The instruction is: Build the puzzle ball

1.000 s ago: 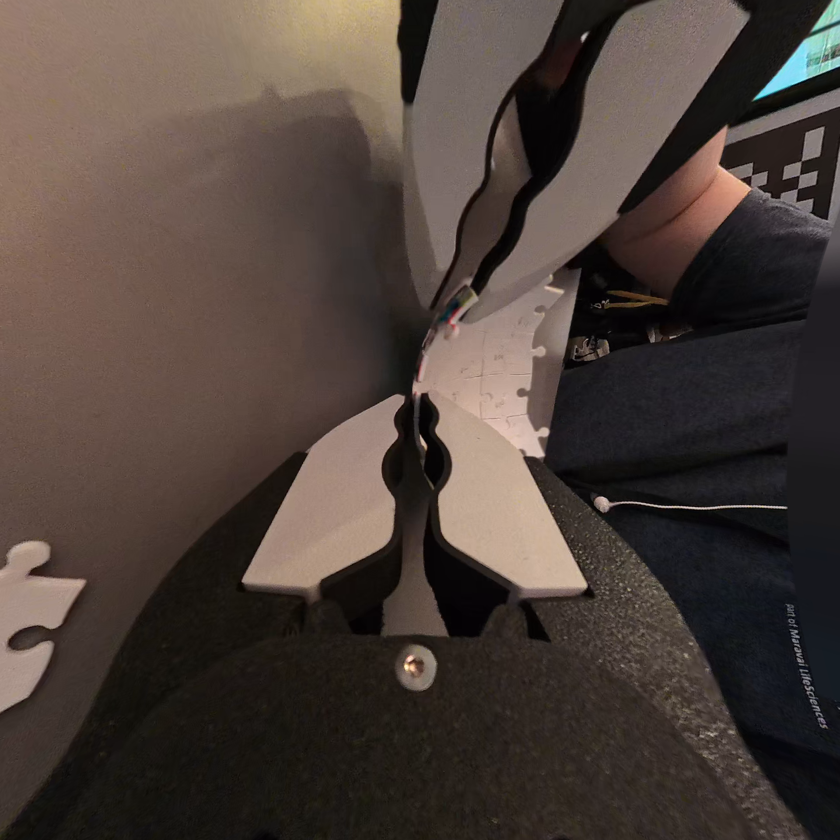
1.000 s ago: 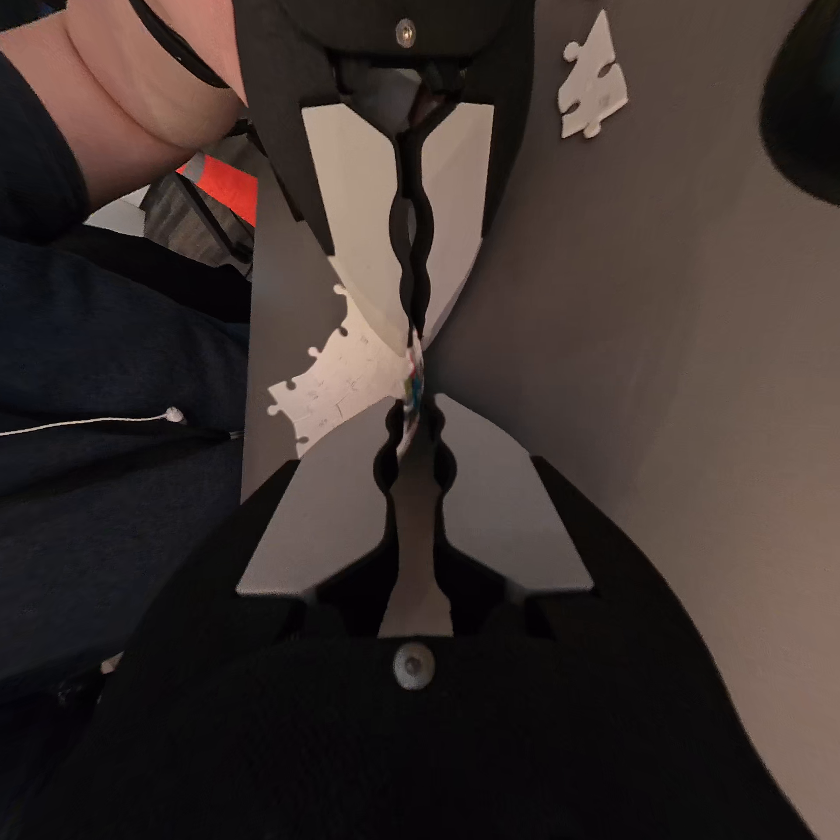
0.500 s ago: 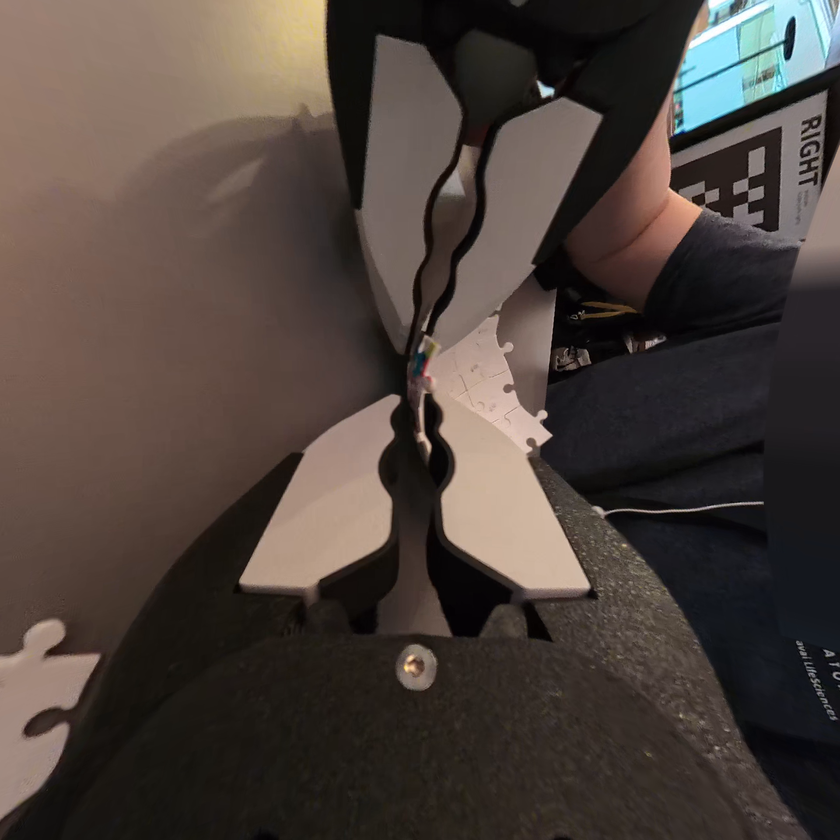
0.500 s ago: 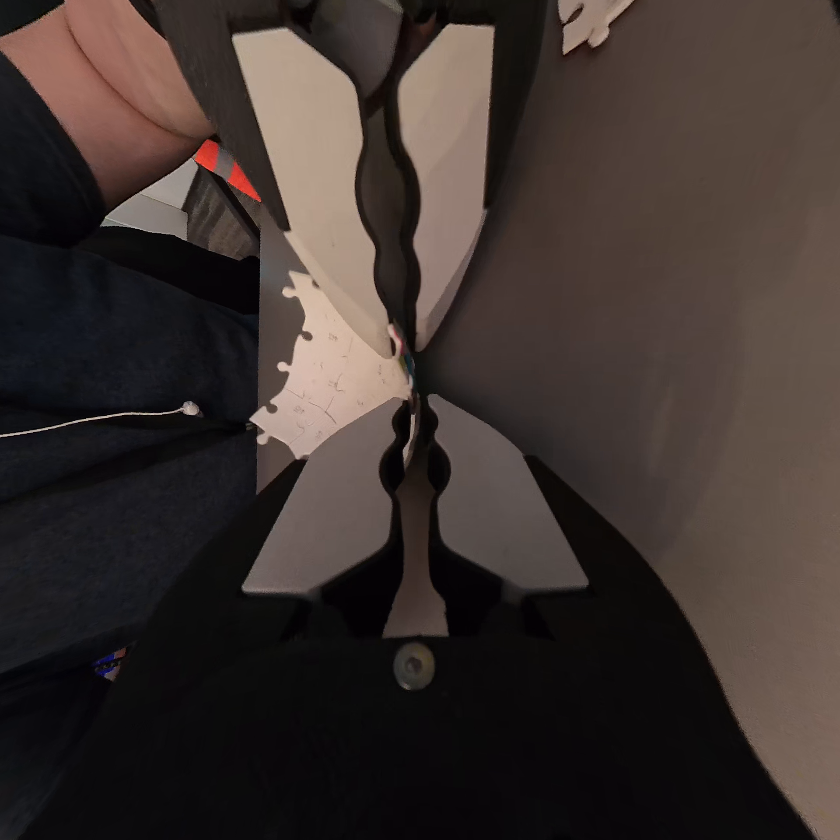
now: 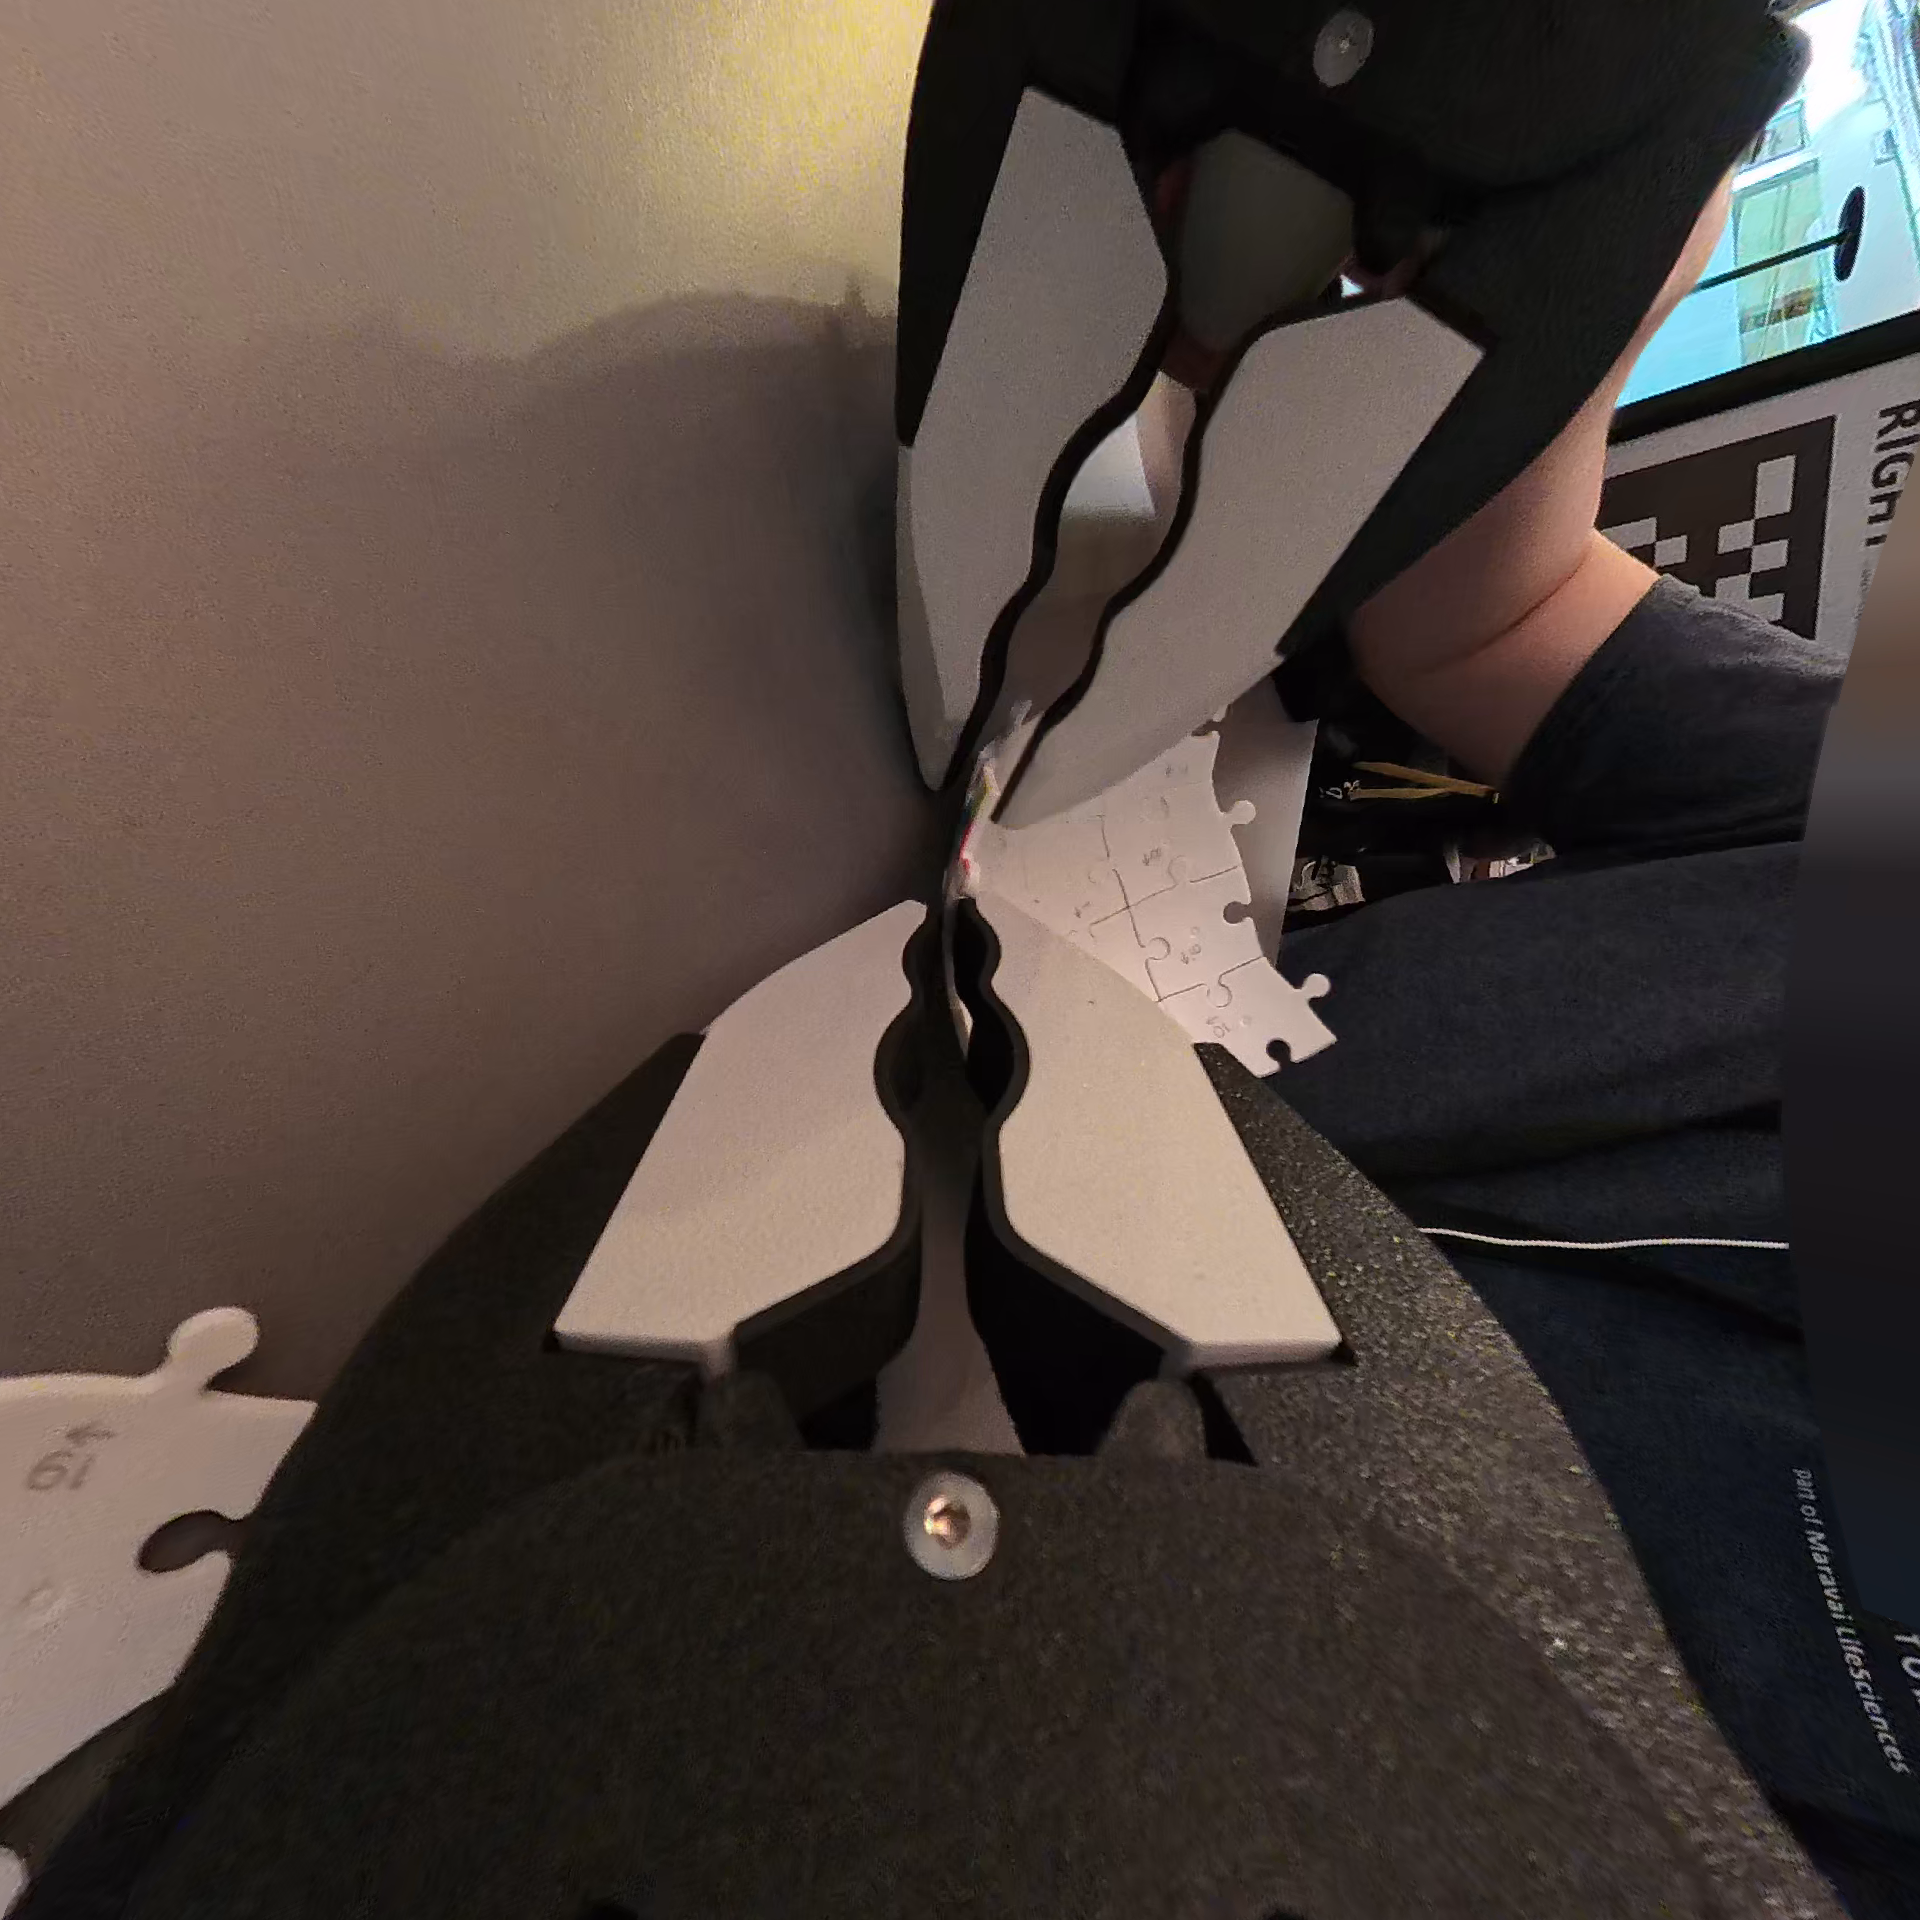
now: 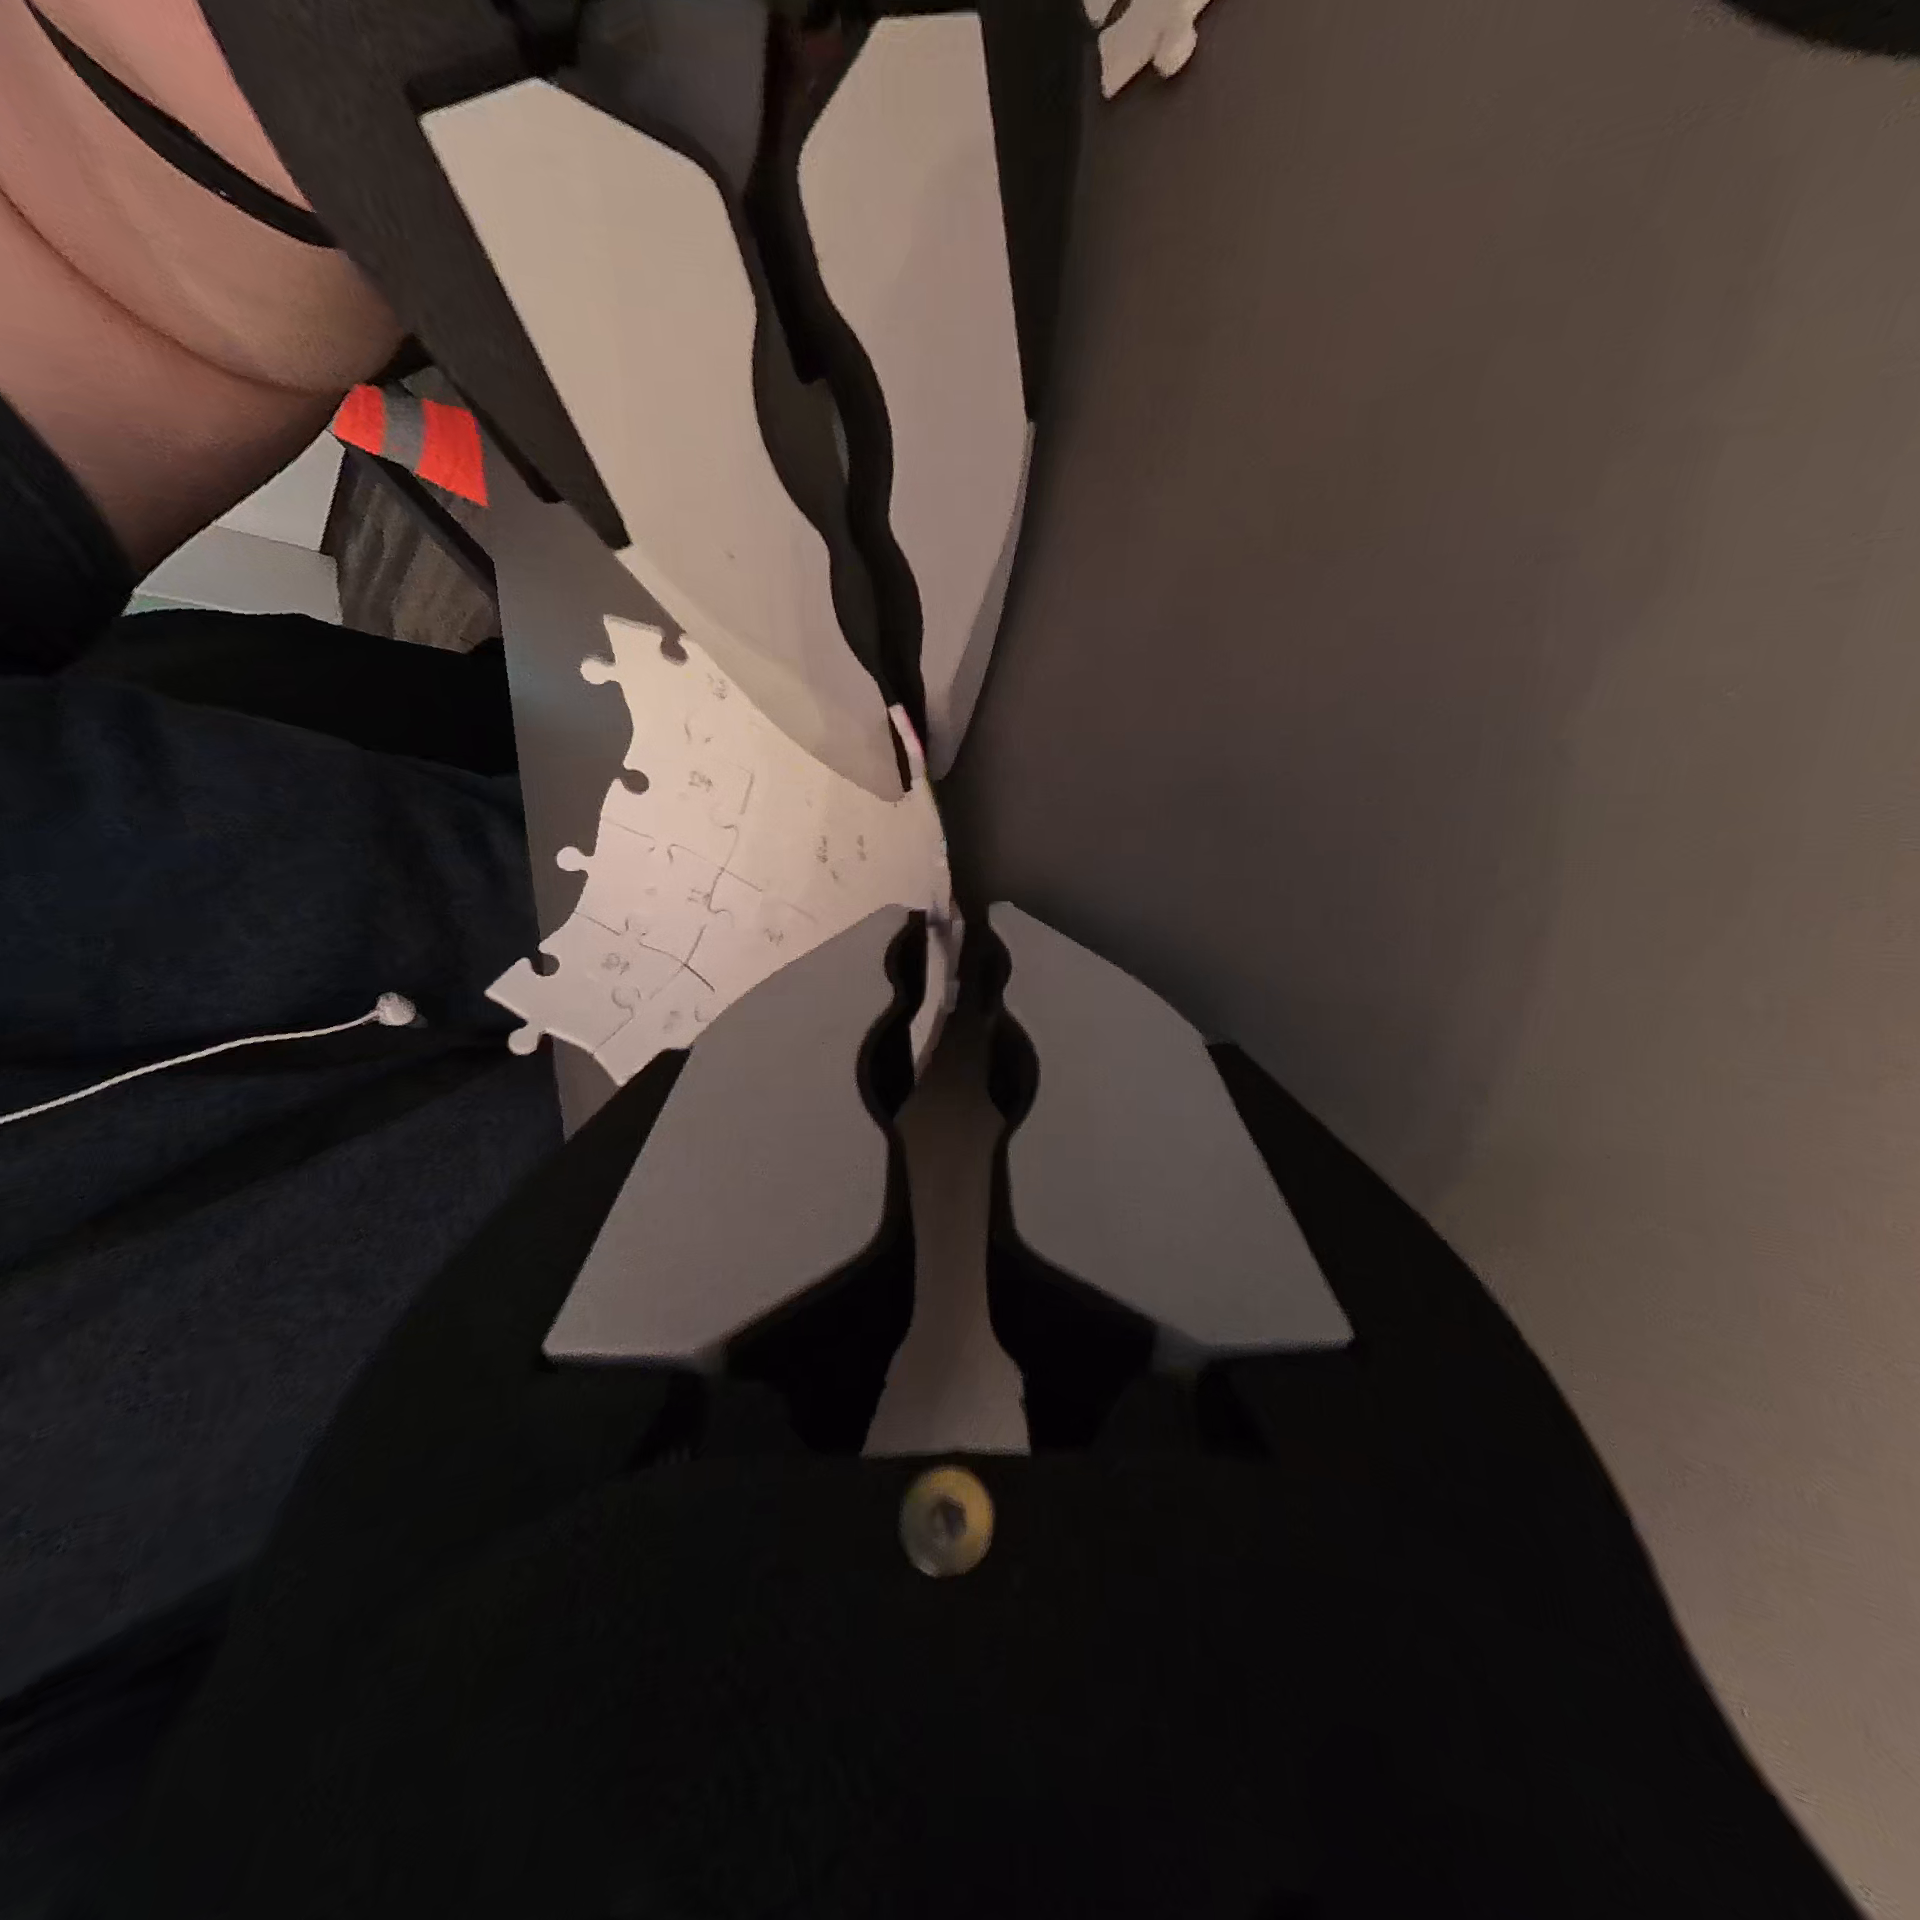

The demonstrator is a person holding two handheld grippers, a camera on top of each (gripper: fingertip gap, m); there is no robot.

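- Since a second ago our right gripper [image 5: 982, 774] has swung more upright opposite the left one, and the fan of joined pieces has tipped outward.
- Our left gripper [image 5: 951, 920] has its jaws pinched on the edge of the puzzle-ball section [image 5: 1164, 914].
- The right gripper's jaws clamp that same curved white section from the far side, tips almost meeting ours.
- A loose puzzle piece [image 5: 94, 1507] lies on the grey table [image 5: 416, 727].

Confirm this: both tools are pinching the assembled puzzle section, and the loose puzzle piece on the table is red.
Not red. The loose puzzle piece is white, per the left wrist view. Both the left tool and right tool do pinch the assembled puzzle section.
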